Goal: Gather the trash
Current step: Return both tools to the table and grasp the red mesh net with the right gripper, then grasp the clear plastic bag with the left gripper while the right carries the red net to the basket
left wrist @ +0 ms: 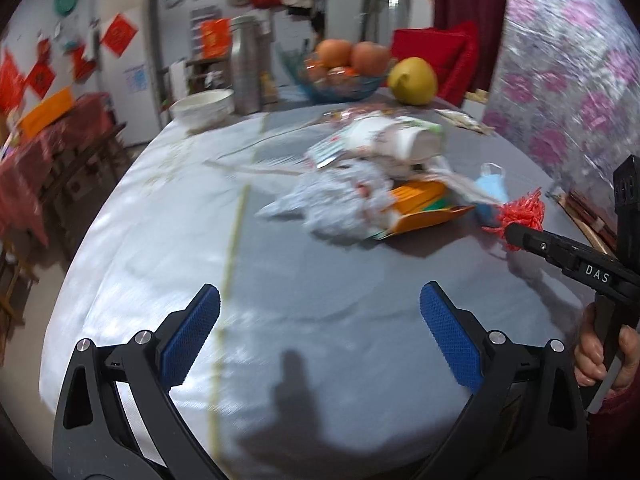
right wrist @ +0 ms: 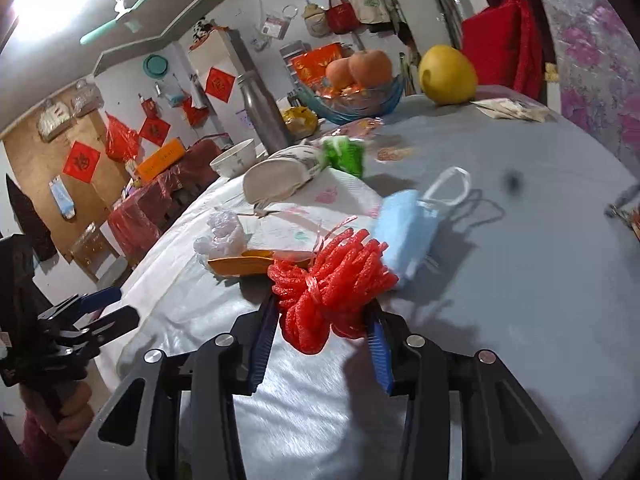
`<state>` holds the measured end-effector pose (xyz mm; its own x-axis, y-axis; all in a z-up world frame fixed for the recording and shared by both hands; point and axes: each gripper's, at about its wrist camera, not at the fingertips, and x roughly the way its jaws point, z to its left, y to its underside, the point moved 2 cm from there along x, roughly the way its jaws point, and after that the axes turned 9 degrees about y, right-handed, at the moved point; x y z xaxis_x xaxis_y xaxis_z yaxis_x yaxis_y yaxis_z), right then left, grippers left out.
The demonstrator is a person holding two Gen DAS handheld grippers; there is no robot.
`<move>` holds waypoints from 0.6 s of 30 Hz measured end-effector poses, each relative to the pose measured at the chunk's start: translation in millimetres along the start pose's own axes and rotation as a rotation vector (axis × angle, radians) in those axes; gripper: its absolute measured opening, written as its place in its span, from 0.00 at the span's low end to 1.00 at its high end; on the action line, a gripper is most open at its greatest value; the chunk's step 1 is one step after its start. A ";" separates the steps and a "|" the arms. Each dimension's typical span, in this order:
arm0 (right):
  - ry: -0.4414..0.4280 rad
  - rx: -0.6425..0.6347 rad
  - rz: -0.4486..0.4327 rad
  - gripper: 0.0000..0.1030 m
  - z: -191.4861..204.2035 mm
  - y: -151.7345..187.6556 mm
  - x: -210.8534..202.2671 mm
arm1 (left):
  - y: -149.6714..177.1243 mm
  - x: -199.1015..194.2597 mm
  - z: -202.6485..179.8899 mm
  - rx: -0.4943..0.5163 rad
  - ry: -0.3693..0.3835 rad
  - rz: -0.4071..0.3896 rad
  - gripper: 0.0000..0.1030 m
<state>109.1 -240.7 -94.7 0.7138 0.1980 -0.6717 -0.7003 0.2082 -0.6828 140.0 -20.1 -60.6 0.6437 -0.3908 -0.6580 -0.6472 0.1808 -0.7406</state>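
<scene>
1. I'm clamping my right gripper (right wrist: pixel 324 320) on the red foam net (right wrist: pixel 332 284); the blue pads (right wrist: pixel 262 340) are pressing it from both sides, and the net is bulging out past the tips.
2. My left gripper (left wrist: pixel 320 320) is spread wide with nothing between its fingers (left wrist: pixel 192 336), hovering over bare tablecloth (left wrist: pixel 160 240).
3. From the left wrist view, the right gripper (left wrist: pixel 516 236) is reaching in from the right side, with the net (left wrist: pixel 522 212) bunched at its tip, right at the edge of the trash pile.
4. The rest of the trash is lying ahead of the left fingers and slightly right: crumpled white plastic (left wrist: pixel 340 204), orange box (left wrist: pixel 424 208), blue face mask (right wrist: pixel 404 228) just behind the net, white paper cup (right wrist: pixel 276 178) on its side further back.
5. The pile is running roughly front to back toward the fruit bowl (right wrist: pixel 360 100). The left hand is the free one, with the crumpled plastic nearest its fingers; the mask is nearer the right. I'd judge the left takes the plastic next.
6. No bin or bag is visible, so I can't tell where the net is going.
</scene>
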 end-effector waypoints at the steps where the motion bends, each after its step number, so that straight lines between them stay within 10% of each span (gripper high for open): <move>1: -0.004 0.005 0.001 0.41 -1.8 0.9 -1.0 | -4.0 3.8 -4.4 0.013 0.006 -0.008 0.94; 14: -0.010 0.019 0.024 0.43 -12.1 6.8 8.1 | -72.1 99.0 25.3 -0.264 0.238 0.121 0.91; 16: -0.009 0.013 0.019 0.43 -11.1 7.0 7.2 | -67.5 110.9 28.2 -0.296 0.268 0.157 0.45; 18: -0.018 0.012 0.013 0.43 -10.3 6.3 4.4 | -61.6 109.0 34.7 -0.330 0.287 0.154 0.36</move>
<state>107.8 -248.3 -104.9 0.7050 0.2181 -0.6748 -0.7092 0.2173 -0.6707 264.3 -42.5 -91.4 0.4208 -0.6247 -0.6578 -0.8518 -0.0228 -0.5233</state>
